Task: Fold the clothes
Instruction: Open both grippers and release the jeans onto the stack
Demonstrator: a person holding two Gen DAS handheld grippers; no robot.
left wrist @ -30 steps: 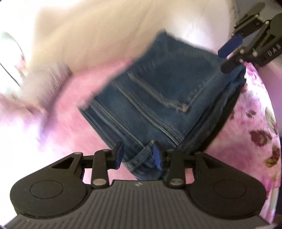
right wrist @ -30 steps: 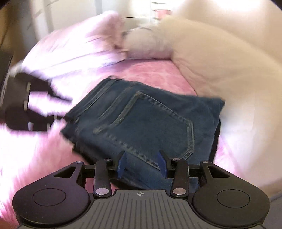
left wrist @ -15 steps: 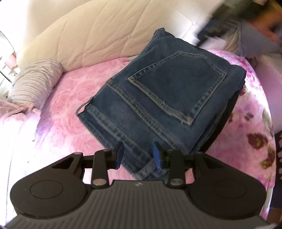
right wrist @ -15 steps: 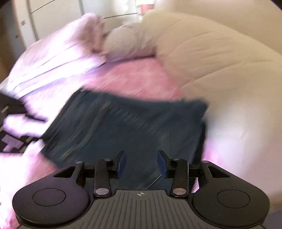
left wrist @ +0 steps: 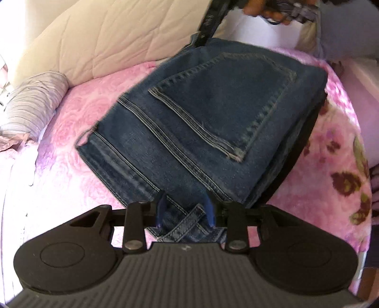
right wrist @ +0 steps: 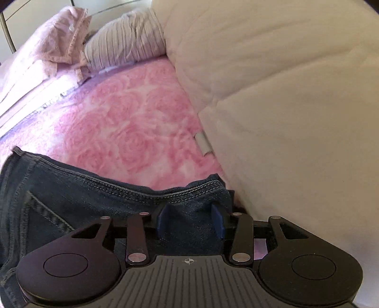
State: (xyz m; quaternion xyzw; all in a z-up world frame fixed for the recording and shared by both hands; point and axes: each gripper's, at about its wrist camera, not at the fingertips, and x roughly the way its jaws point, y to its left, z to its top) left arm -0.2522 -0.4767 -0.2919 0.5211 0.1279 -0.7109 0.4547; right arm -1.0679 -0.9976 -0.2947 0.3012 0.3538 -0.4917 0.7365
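A folded pair of dark blue jeans [left wrist: 208,123] lies on the pink rose bedspread [left wrist: 78,118], back pocket up. My left gripper [left wrist: 186,209] is open at the near waistband corner, its blue fingers either side of a belt loop. My right gripper [right wrist: 189,219] is open over the far corner of the jeans [right wrist: 99,201], beside the cream quilt. In the left wrist view the right gripper's body [left wrist: 210,21] shows at the far edge of the jeans, held by a hand.
A cream quilted duvet [right wrist: 284,106] rises along the right side of the bed. A striped pillow [right wrist: 123,45] and a pink pillow [right wrist: 47,47] lie at the head. The bedspread's flowered edge [left wrist: 343,180] drops off at the right.
My right gripper has moved forward and down to the far corner of the jeans. My left gripper has edged closer to the near waistband corner. Both have stayed open.
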